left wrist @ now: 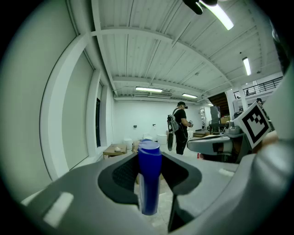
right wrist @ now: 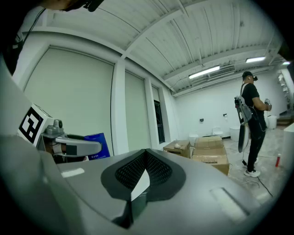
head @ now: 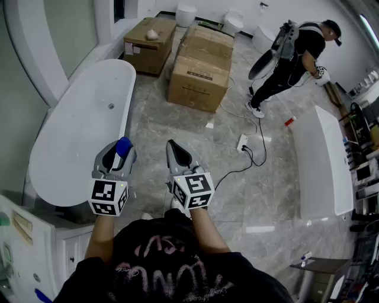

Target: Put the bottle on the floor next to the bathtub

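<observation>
- Two grippers aloft: my left gripper clamps the blue bottle above the floor, beside the bathtub.
- My right gripper is pressed together, empty.
- Carry stage, I judge; next, lower it upright by the tub, then release.

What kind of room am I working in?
Probably a bathroom-fixture showroom or storeroom: a freestanding white bathtub, what look like toilets at the back, and large cardboard boxes.

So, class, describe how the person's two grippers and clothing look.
The left gripper and right gripper are grey with dark ribbed pads, each carrying a white cube of black square markers. The top is black with pink print.
</observation>
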`<state>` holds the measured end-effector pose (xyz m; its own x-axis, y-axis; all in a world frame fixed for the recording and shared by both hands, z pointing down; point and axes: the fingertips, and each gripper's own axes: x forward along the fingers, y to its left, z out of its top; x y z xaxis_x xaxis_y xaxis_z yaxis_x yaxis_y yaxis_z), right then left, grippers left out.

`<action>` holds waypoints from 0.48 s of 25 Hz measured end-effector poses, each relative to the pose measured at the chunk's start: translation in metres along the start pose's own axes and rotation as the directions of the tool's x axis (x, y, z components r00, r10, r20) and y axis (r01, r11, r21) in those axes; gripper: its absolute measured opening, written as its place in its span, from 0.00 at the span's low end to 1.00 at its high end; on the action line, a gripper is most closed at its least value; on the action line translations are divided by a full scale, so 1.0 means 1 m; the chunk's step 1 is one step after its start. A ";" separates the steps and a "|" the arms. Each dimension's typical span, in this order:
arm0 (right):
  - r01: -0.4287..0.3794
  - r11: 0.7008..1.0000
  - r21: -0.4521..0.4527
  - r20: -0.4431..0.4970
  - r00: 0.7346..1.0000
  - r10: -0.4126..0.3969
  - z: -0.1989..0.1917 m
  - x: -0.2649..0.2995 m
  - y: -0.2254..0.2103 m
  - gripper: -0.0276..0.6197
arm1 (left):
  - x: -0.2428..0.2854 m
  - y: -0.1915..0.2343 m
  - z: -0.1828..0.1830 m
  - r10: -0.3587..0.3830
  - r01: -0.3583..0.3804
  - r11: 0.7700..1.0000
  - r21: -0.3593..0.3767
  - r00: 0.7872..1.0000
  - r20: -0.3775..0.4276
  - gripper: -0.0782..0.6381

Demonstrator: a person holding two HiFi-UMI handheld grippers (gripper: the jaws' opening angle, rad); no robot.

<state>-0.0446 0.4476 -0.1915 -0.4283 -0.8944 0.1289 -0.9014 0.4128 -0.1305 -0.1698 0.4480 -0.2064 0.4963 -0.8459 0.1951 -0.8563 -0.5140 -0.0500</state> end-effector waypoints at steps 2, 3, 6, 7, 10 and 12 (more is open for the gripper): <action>-0.001 1.000 -0.003 0.000 1.000 0.001 -0.002 0.000 0.001 0.06 | -0.001 0.001 -0.001 0.001 -0.001 1.000 -0.002 1.000 -0.003 0.32; -0.002 1.000 -0.005 0.000 1.000 0.002 -0.002 0.001 0.002 0.06 | -0.001 0.002 -0.002 0.000 0.000 1.000 -0.003 1.000 -0.005 0.32; -0.008 1.000 -0.008 0.000 1.000 0.008 0.000 0.001 0.007 0.06 | -0.002 0.003 -0.002 -0.003 0.003 1.000 -0.007 1.000 -0.004 0.32; -0.010 1.000 -0.010 0.000 1.000 0.010 0.001 0.002 0.008 0.06 | -0.003 0.003 -0.002 -0.003 0.003 1.000 -0.007 1.000 -0.003 0.32; -0.008 1.000 -0.019 -0.003 1.000 0.008 -0.001 0.002 0.009 0.06 | -0.005 0.004 -0.002 -0.002 0.002 1.000 -0.007 1.000 -0.002 0.32; -0.004 1.000 -0.019 0.001 1.000 0.004 0.000 0.001 0.009 0.06 | -0.005 0.004 -0.002 -0.004 0.004 1.000 -0.008 1.000 -0.003 0.32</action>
<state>-0.0529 0.4498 -0.1927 -0.4320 -0.8928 0.1273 -0.9006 0.4197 -0.1126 -0.1765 0.4506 -0.2061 0.4993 -0.8435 0.1980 -0.8556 -0.5161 -0.0409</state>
